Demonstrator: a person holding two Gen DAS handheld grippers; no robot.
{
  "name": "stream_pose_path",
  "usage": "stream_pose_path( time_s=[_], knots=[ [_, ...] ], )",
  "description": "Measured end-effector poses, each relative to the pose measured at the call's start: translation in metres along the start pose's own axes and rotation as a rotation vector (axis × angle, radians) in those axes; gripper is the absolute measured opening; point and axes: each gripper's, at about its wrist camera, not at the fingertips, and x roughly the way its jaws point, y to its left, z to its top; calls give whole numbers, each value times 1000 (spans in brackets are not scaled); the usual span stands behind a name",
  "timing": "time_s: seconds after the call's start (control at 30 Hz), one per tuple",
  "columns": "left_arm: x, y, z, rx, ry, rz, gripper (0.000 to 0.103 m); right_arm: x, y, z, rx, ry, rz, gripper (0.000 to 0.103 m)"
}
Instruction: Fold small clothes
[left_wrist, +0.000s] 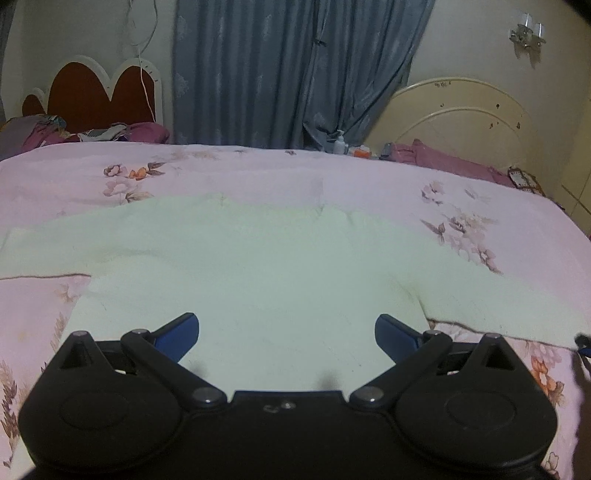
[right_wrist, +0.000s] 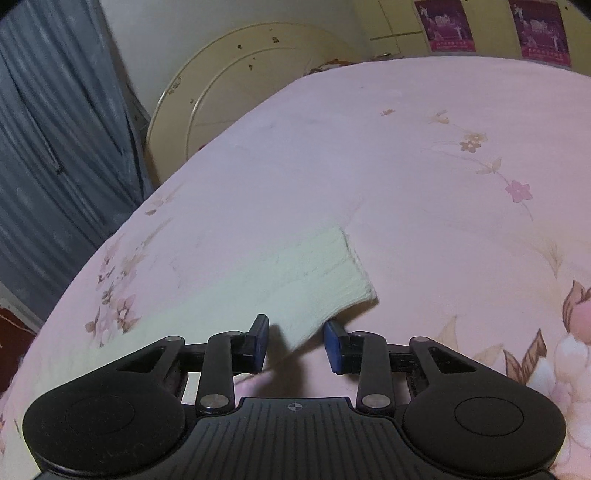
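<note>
A pale cream knitted top (left_wrist: 258, 258) lies spread flat on a bed with a pink floral cover (left_wrist: 461, 192), both sleeves out to the sides. The left gripper (left_wrist: 286, 332) hovers over the lower body of the garment with its jaws released wide, nothing between them. The right gripper (right_wrist: 295, 341) is down at the cuff of one sleeve (right_wrist: 332, 266); its blue pads (right_wrist: 260, 339) stand either side of the cuff's near corner with a visible gap on each side, so the cloth sits between the jaws but is not yet pinched.

The step in hand looks to be taking the sleeve cuff in order to fold it inward across the body. To do it well, the right jaws should catch both layers of the ribbed cuff, not just the lifted corner (a shallow bite on soft knit is likely to slip), and should take none of the bed cover beneath. Once the grip is firm, a low carry toward the centre should keep the sleeve from twisting. The left gripper would probably serve best pressing the body near the shoulder seam, so the whole garment does not drag along.
</note>
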Motion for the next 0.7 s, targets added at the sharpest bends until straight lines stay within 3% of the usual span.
stream_pose_path(
  time_s=[0.03, 0.1, 0.17, 0.37, 0.7],
  knots=[
    [-1, 3, 2, -1, -5, 0, 101, 3, -1, 3, -8, -8, -41, 3],
    [-4, 13, 5, -7, -18, 5, 101, 11, -6, 10, 10, 1, -58, 1],
    [-4, 28, 5, -10, -21, 18, 102, 12, 11, 17, -57, 2, -95, 2],
    [10, 84, -2, -21, 41, 7, 101, -16, 96, -6, -245, -17, 99, 2],
    [13, 184, -6, -23, 60, -2, 101, -43, 283, -125, -528, 76, 322, 2]
  ],
)
